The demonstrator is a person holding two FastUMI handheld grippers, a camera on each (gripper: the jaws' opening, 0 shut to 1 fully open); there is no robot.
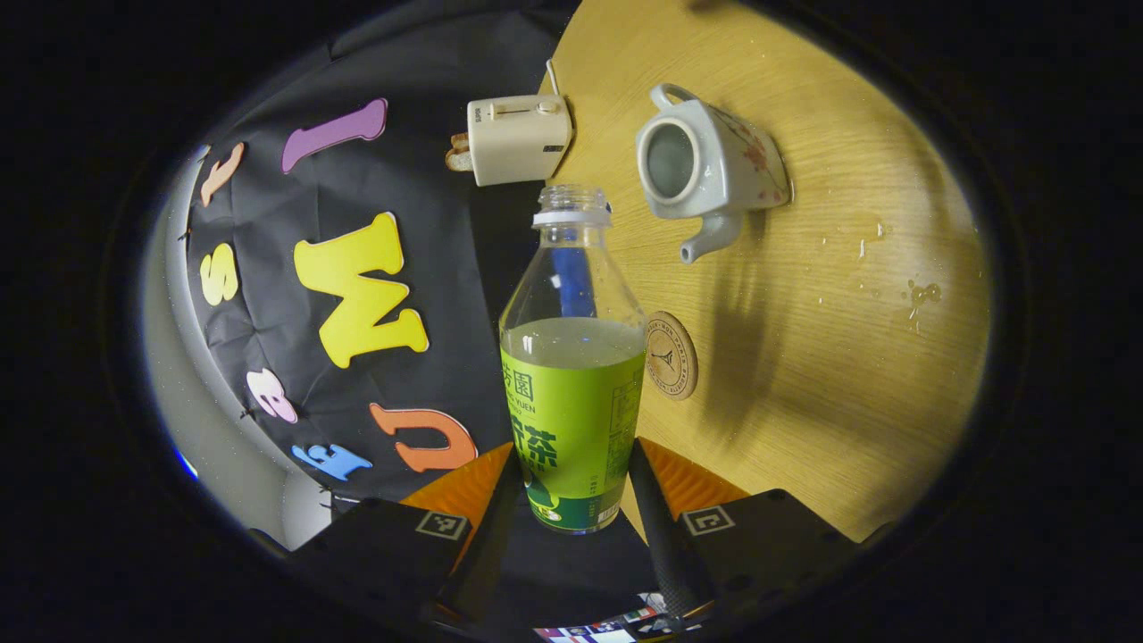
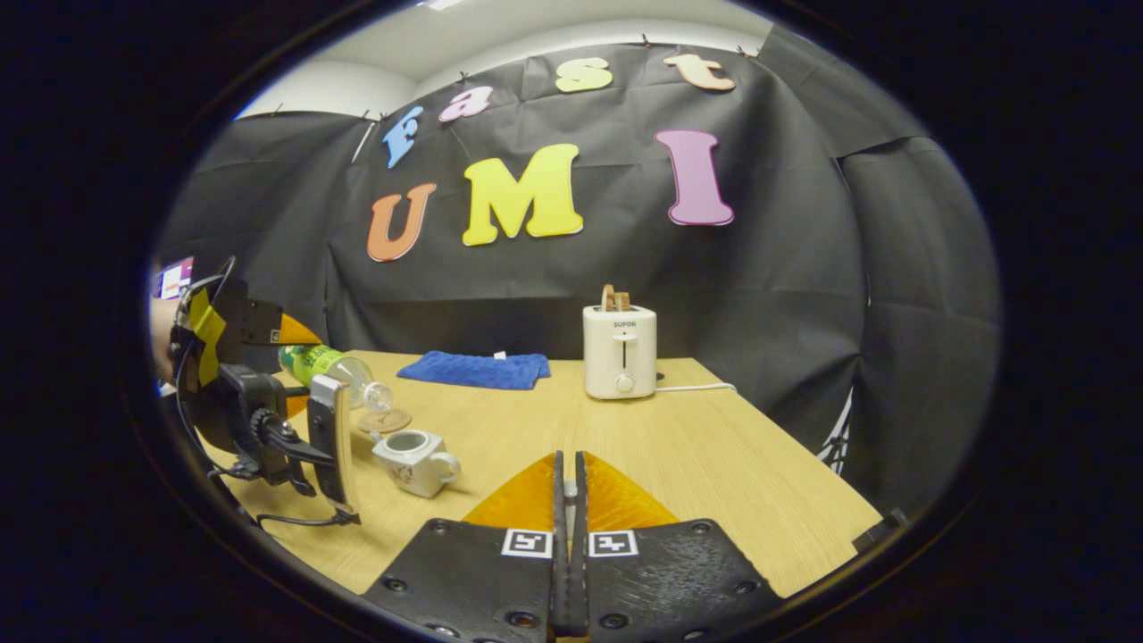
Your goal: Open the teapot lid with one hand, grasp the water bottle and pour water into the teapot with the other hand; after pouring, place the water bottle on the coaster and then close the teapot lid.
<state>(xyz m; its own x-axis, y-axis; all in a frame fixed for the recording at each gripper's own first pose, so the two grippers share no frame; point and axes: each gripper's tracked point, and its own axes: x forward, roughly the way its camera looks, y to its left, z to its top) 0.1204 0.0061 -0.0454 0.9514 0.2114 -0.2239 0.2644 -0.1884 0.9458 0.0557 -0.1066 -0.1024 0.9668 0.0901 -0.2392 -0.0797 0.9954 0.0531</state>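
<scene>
In the left gripper view, the water bottle (image 1: pixel 571 357) is held by the left claw (image 1: pixel 571 500), whose two fingers are pressed against the bottle's lower sides over the green label. The bottle's cap is off, and the liquid level is seen just above the label. Beyond the bottle's mouth, the teapot (image 1: pixel 710 170) is seen on the wooden counter (image 1: pixel 848 357) with its opening uncovered and its spout pointing toward the coaster (image 1: pixel 671 354), which lies flat on the counter just beside the bottle in this view and apart from the teapot. A few wet spots (image 1: pixel 920 293) are seen on the counter surface. A white toaster (image 1: pixel 518 138) is placed near the counter's far edge, with slices of bread showing in its slots.

In the right gripper view, the right claw (image 2: pixel 569 500) is held above the counter's near edge, its fingers closed together; whether anything is pinched between them cannot be told. Toward the counter's left side, the left claw is seen with the bottle tilted, its open mouth lowered toward the teapot, which stands below it with its handle turned to the right. The coaster is seen just behind the teapot. A folded blue cloth (image 2: pixel 475 369) is laid by the far edge, left of the toaster.
</scene>
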